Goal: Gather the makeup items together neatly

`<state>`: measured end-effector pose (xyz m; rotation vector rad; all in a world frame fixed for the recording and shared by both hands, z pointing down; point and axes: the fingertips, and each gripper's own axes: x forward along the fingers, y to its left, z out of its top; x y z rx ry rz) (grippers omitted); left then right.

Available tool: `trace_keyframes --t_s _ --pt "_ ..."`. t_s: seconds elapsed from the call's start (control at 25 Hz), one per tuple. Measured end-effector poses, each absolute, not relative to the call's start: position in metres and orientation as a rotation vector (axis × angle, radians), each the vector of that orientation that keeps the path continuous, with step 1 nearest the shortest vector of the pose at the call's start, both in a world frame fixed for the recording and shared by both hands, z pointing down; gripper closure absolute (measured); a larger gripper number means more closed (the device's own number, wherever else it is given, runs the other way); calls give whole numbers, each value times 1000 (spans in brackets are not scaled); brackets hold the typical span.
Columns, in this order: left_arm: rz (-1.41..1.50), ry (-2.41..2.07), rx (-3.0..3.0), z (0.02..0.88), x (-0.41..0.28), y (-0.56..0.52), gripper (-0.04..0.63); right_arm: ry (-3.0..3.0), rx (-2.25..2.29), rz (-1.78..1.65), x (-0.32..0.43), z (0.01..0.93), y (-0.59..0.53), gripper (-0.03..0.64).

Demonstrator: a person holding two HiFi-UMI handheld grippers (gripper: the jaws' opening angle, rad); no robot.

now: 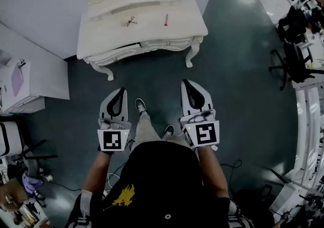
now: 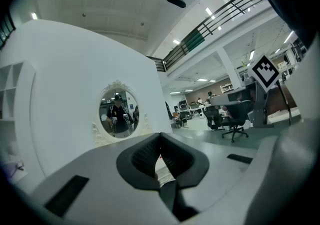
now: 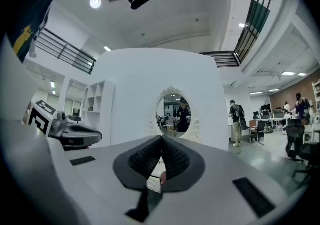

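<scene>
A white vanity table (image 1: 101,44) stands ahead of me on the dark floor. On its top lie a small scissor-like eyelash curler (image 1: 131,21) and a thin red pencil (image 1: 165,19), a hand's width apart. My left gripper (image 1: 120,92) and right gripper (image 1: 187,84) hang side by side at waist height, well short of the table. Both are shut with nothing between the pads. The left gripper (image 2: 160,136) and the right gripper (image 3: 161,141) both point at the vanity's oval mirror (image 2: 118,114), also visible beyond the right jaws as the mirror (image 3: 175,114).
A white partition wall (image 1: 40,9) runs behind and left of the vanity. A white box (image 1: 17,82) with a purple item sits at the left. Black office chairs (image 1: 296,54) and white desks line the right side. My feet (image 1: 140,106) stand between the grippers.
</scene>
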<state>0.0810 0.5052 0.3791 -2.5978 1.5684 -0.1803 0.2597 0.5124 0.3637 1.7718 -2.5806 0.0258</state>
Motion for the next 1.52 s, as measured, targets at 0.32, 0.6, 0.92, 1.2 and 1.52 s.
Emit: trace_keyframes --t_s 0.32,0.6,0.92,1.2,1.52 --pt "-88 1605 -2518 370 108 539 581 -2564 1782 66 287 379 567 601" --pt "1 1575 -2531 346 106 556 581 -2597 1781 46 288 374 588 600" --pt "45 1560 -2523 340 111 554 498 -2570 1794 65 297 371 587 588" --pt "10 1609 -2543 356 91 543 279 -2527 1775 86 295 379 581 487" --pt "-218 1620 -2583 398 61 537 121 -2581 1631 184 281 397 552 94"
